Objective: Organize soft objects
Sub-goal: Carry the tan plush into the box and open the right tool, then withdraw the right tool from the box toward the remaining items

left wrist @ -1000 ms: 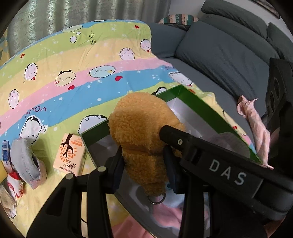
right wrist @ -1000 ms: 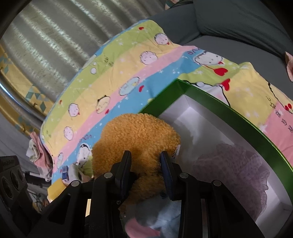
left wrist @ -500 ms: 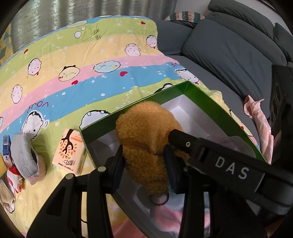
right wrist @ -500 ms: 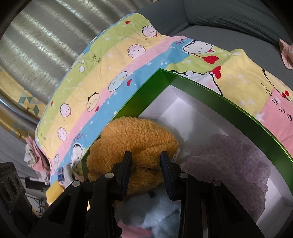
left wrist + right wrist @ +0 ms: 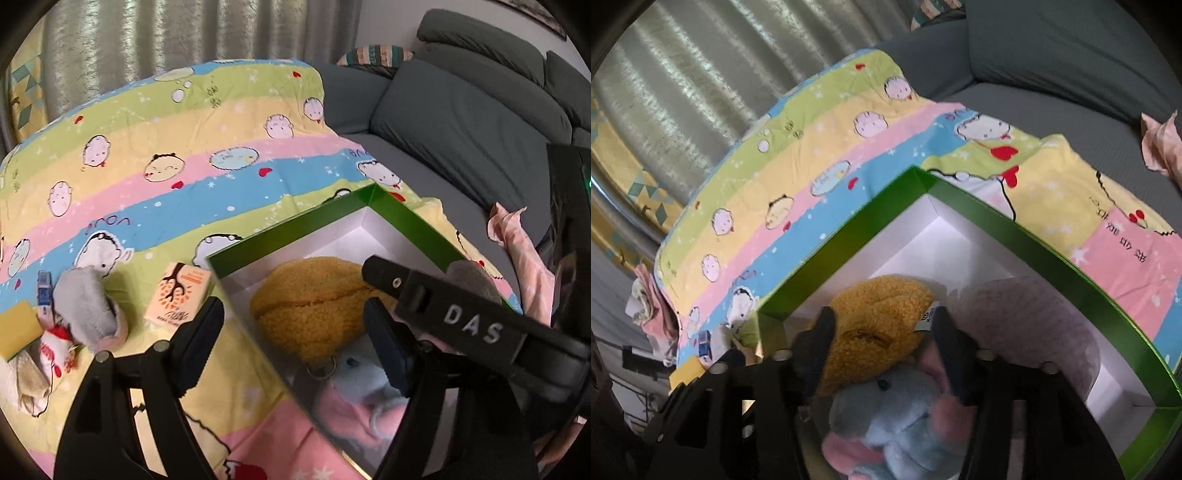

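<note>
Over the green box (image 5: 413,218), both tools tilt downward, jaws opening around the released orange plush (image 5: 306,306).

At your six o'clock, the mustard-orange fleecy plush (image 5: 314,302) lies in a box (image 5: 410,218) green outside, white inside, against a pale-blue elephant plush with pink ears (image 5: 905,417). The blanket (image 5: 184,184) runs in green, yellow, pink and blue stripes with cartoon faces. At three o'clock, the sofa (image 5: 461,122) is slate grey.
</note>
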